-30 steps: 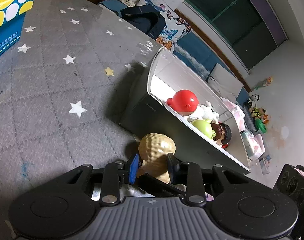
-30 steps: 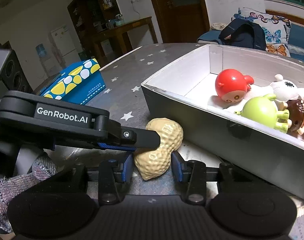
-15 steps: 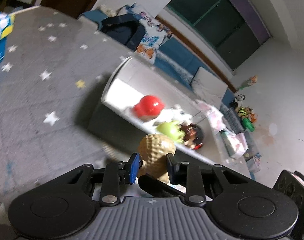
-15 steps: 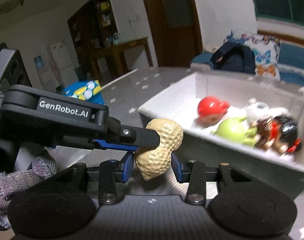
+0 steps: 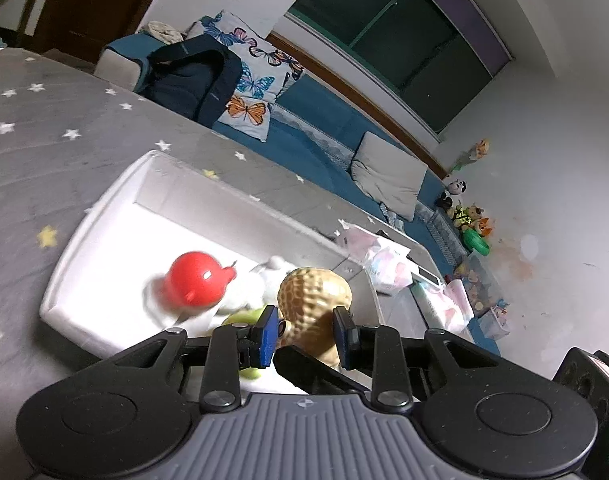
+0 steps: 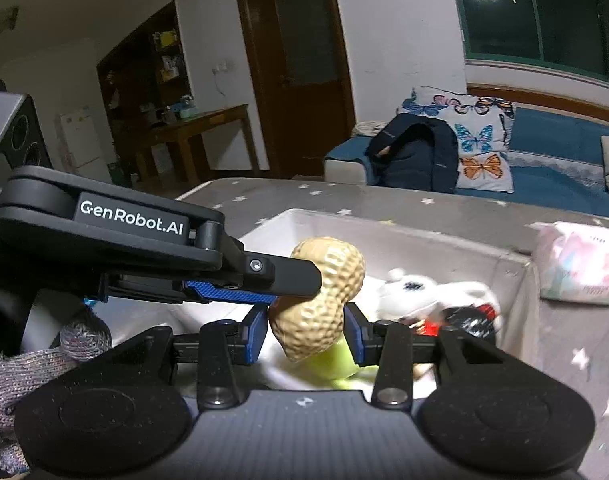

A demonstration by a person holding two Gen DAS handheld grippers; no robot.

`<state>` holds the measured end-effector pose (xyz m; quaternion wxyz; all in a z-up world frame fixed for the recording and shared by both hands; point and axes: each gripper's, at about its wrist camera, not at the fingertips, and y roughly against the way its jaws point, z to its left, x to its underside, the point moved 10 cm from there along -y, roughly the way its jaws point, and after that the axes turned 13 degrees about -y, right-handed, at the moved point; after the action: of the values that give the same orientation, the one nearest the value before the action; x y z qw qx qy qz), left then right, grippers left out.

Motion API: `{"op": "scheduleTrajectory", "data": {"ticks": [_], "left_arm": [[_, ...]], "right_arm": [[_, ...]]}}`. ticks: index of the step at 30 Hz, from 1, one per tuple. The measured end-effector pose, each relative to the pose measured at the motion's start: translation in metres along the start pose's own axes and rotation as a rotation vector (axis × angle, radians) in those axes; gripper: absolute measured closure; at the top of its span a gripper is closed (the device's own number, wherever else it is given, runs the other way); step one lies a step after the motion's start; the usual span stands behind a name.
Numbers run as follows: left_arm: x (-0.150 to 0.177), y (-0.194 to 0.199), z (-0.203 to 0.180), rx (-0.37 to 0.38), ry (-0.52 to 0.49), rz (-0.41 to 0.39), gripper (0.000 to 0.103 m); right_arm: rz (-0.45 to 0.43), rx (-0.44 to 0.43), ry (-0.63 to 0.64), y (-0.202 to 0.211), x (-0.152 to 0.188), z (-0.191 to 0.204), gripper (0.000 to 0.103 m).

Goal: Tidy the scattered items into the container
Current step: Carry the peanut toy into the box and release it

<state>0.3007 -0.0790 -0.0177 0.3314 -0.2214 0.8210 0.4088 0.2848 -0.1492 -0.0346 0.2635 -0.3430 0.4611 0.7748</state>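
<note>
Left wrist view: the left claw (image 5: 304, 334) pinches the peanut toy (image 5: 314, 300) across its waist, both pads pressed to its flanks. The peanut toy hangs above the near side of the white container (image 5: 104, 216), which stands on the grey star-patterned worktop (image 5: 44, 152). Inside the container a red round toy (image 5: 198, 278) sits left of the peanut toy, with a white plush (image 5: 264, 280) between them.

Right wrist view: the right claw (image 6: 307, 330) grips the same peanut toy (image 6: 324, 300) low down, while the left claw (image 6: 296, 280) comes in from the left and clamps it higher. The double grip probably keeps the bumpy shell from twisting. Behind the peanut toy lie the white plush (image 6: 416, 290) and a green toy (image 6: 332, 362); it looks ready to be dropped.
</note>
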Motion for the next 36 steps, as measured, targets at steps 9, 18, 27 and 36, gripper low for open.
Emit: {"op": "scheduleTrajectory", "data": {"ticks": [9,18,27,36], "left_arm": [[-0.012,-0.047,0.009,0.004,0.031,0.022,0.071],[-0.009,-0.063,0.017,-0.020,0.021,0.045,0.071],[-0.008,-0.056,0.019,-0.051,-0.025,0.034,0.071],[-0.005,-0.030,0.017,-0.108,-0.073,0.003,0.071]], "right_arm": [[0.052,0.037,0.012,-0.036,-0.017,-0.035,0.062],[0.104,0.053,0.039,-0.058,-0.011,-0.042,0.062],[0.094,0.062,0.022,-0.058,-0.011,-0.048,0.062],[0.061,0.074,0.012,-0.042,-0.011,-0.046,0.054]]}}
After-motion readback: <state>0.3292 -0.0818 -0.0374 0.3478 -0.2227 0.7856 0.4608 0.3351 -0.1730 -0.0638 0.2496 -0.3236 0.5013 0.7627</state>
